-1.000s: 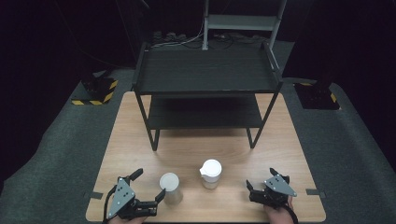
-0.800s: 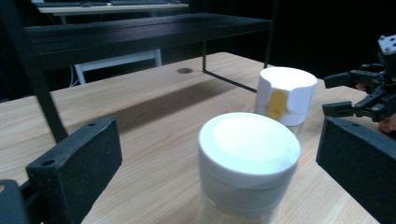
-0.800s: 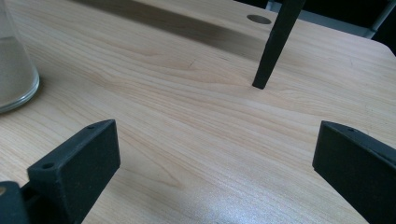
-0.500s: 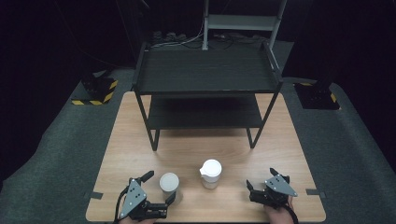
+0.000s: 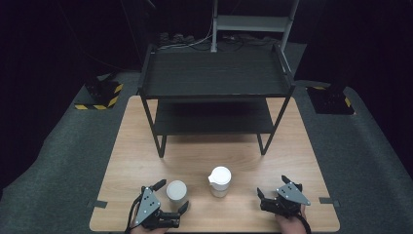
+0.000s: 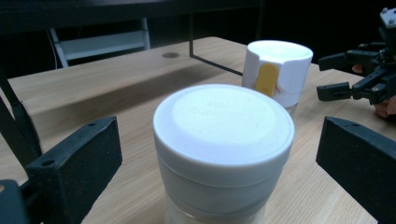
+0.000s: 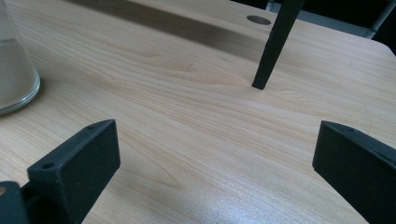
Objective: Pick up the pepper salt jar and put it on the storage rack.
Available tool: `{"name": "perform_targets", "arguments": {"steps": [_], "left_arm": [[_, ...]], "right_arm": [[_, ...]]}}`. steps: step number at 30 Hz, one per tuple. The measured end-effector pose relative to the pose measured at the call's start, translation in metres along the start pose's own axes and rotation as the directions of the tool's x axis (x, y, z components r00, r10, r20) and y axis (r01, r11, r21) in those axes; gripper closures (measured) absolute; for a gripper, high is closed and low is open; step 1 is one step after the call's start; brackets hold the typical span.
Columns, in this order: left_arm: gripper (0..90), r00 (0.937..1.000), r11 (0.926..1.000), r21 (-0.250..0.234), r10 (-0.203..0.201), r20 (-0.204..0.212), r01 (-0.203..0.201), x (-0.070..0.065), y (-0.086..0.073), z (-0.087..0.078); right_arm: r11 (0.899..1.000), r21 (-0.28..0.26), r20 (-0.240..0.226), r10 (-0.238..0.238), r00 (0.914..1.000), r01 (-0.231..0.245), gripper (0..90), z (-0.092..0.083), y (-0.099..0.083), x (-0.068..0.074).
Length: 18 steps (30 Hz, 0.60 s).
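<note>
L gripper spread wide either side of round white-lidded jar, not gripping. R gripper released over bare wood-grain table. L gripper view shows 2nd jar's yellow tab.

Wooden table bears rack, two jars.

From above, the wooden table has a black 2-tier shelf rack at the back and 2 white-lidded jars up front, the left jar and the right jar, standing near each other but apart. The left gripper has its jaws spread wide on either side of the left jar, not touching it as far as I can tell. The right gripper sits well off to the right of the right jar, jaws apart over bare wood.
</note>
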<state>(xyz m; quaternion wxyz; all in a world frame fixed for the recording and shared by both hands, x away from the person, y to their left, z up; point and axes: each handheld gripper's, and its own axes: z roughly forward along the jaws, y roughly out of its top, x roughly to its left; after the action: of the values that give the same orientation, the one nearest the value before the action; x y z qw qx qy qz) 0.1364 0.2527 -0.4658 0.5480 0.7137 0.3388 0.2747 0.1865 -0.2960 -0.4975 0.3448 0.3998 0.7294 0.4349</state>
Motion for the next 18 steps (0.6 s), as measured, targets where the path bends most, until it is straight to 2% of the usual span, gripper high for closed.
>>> {"name": "perform_targets", "arguments": {"steps": [10,13,18], "left_arm": [[2.0,0.9999,0.9999,0.010,-0.007,0.012,0.006,0.002,-0.008,0.008],[5.5,0.9997,0.9999,0.012,-0.012,0.020,0.011,0.004,-0.011,0.009],[12.2,0.9998,0.9998,0.006,-0.017,0.010,0.017,0.005,-0.015,0.009]], "right_arm": [[1.000,-0.002,-0.004,0.004,1.0000,-0.004,0.1,0.000,0.000,-0.001],[1.000,0.000,-0.005,0.005,1.0000,-0.005,0.1,0.000,0.000,-0.001],[1.000,0.002,-0.008,0.005,1.0000,-0.005,0.1,0.000,0.000,-0.002]]}}
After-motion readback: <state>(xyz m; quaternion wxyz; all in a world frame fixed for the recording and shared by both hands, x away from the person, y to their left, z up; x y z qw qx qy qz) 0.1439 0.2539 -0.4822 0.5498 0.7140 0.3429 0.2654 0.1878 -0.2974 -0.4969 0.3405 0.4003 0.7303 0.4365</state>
